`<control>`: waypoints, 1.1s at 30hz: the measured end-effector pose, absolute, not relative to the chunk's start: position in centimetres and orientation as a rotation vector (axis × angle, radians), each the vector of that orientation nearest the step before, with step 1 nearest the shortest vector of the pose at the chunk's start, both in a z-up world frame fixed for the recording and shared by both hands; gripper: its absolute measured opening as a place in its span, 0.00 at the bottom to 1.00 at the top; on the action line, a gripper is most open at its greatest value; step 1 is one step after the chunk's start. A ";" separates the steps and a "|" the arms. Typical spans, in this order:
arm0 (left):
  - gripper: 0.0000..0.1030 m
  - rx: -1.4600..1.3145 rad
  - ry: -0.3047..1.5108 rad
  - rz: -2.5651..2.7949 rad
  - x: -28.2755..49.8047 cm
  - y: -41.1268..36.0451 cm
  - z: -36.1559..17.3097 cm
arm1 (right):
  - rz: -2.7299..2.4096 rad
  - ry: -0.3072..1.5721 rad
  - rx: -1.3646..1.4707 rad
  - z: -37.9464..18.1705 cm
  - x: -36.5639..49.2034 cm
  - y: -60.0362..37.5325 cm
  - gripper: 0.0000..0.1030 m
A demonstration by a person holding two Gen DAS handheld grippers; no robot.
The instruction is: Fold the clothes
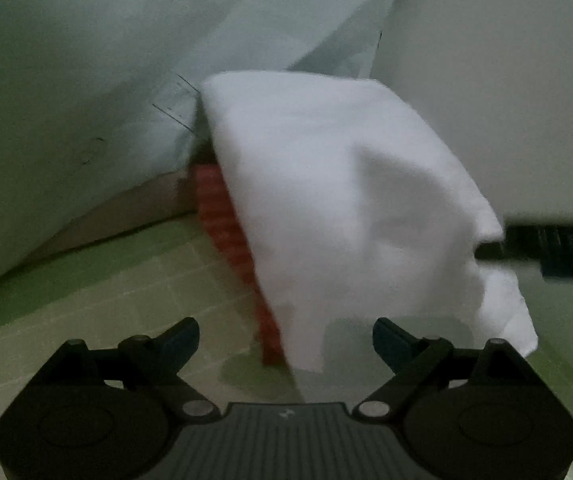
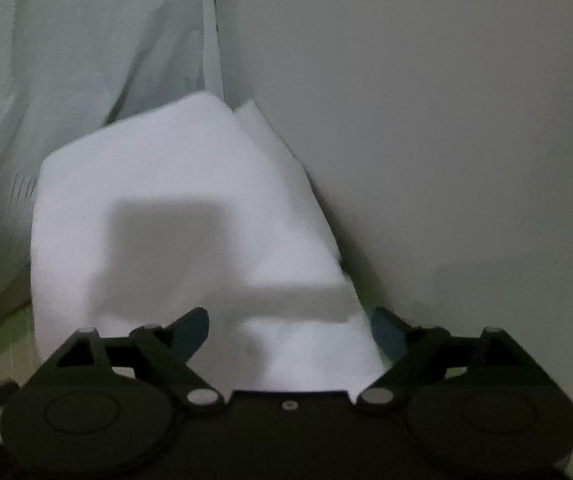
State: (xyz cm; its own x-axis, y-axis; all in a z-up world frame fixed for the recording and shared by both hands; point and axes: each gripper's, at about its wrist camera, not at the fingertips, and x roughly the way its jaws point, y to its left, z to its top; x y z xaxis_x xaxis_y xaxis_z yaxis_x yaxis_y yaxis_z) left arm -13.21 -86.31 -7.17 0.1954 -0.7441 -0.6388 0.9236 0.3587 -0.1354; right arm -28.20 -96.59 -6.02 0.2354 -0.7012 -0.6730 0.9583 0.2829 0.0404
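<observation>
Grippers gaped wide over a green gridded mat (image 1: 106, 300): the left gripper (image 1: 286, 338) and the right gripper (image 2: 288, 330) each stood spread, clasping nothing. A white cloth (image 1: 346, 200) hung or stood between them, draped over something red and ribbed (image 1: 226, 220), mostly hidden. Motion blur smeared the cloth's edges. Faint dark marks on the pale sheet (image 1: 66, 100) behind could not be read.
</observation>
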 end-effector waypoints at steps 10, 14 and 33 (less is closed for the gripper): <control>1.00 0.216 0.560 -1.203 -16.7 -76.1 1.7 | -1.209 0.538 0.484 -4.2 -35.0 -83.4 1.00; 1.00 0.210 0.522 -1.208 -18.1 -72.2 4.3 | -1.200 0.486 0.488 -2.9 -37.5 -79.0 1.00; 1.00 0.368 0.523 -1.230 -24.9 -62.3 4.0 | -1.219 0.491 0.436 -2.4 -42.8 -68.7 1.00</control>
State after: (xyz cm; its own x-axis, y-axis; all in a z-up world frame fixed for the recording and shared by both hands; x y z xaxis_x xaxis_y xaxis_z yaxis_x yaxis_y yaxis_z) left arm -24.93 -62.32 4.00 0.2405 -0.7905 -0.5633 0.9540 0.2994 -0.0128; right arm -42.84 -68.73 -2.41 0.2664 -0.7742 -0.5741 0.9560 0.2881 0.0552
